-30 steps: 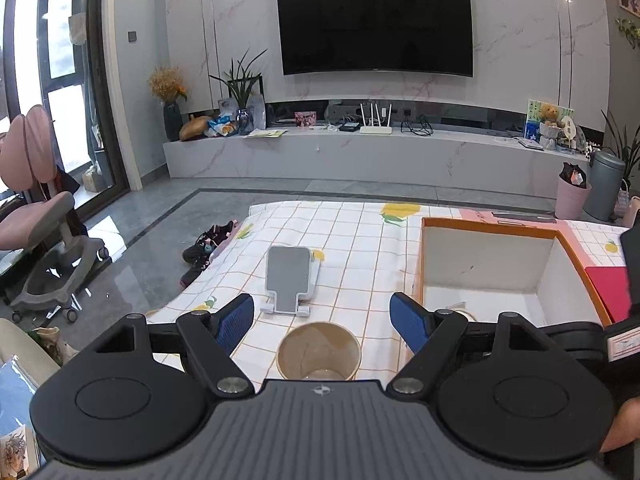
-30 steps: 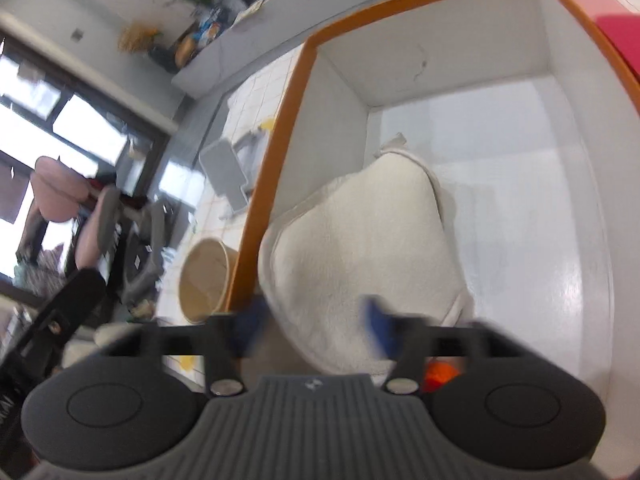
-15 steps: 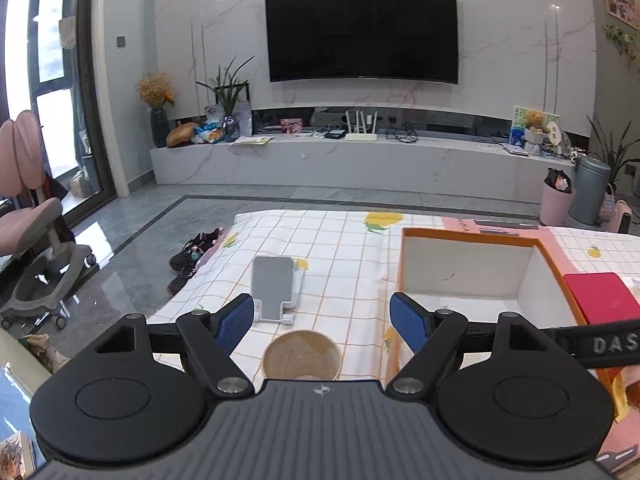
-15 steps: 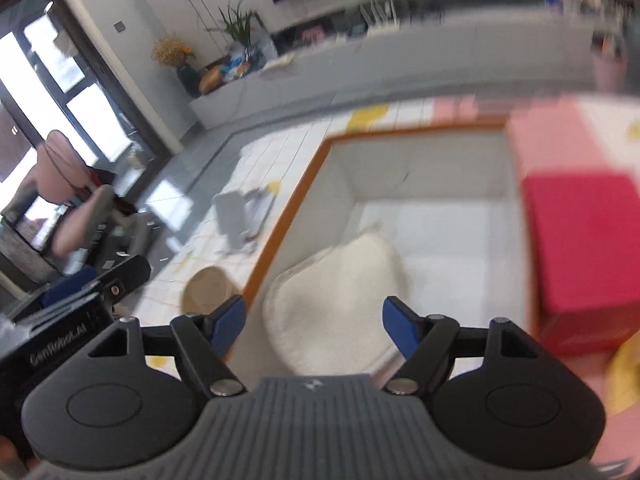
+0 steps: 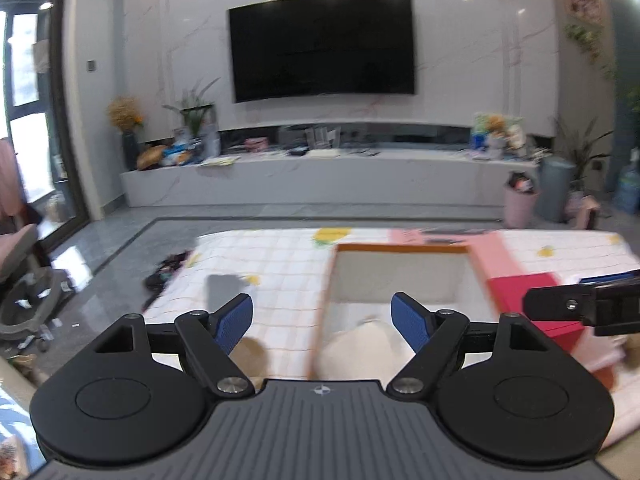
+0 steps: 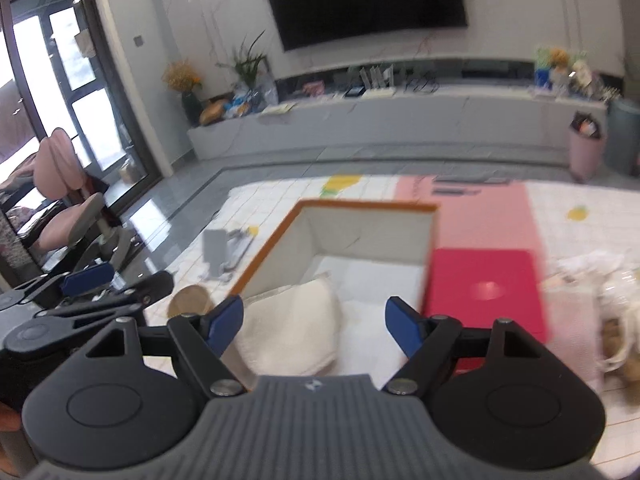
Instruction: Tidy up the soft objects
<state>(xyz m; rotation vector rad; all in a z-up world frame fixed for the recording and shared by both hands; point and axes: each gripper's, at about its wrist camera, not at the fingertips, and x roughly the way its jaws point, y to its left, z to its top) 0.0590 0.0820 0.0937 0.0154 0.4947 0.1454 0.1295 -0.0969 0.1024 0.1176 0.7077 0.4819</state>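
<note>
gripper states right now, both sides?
Left gripper: open, nothing between the pads.
Right gripper: open and empty; the cream cushion lies below in the box.

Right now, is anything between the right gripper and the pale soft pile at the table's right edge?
Nothing visible blocks it. The right gripper, jaws open and empty, hangs above the orange-rimmed box where the cream towel lies. The soft pile sits past the red box, which is low and flat.

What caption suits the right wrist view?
Open right claw above a cream cushion lying in the orange-rimmed box.
</note>
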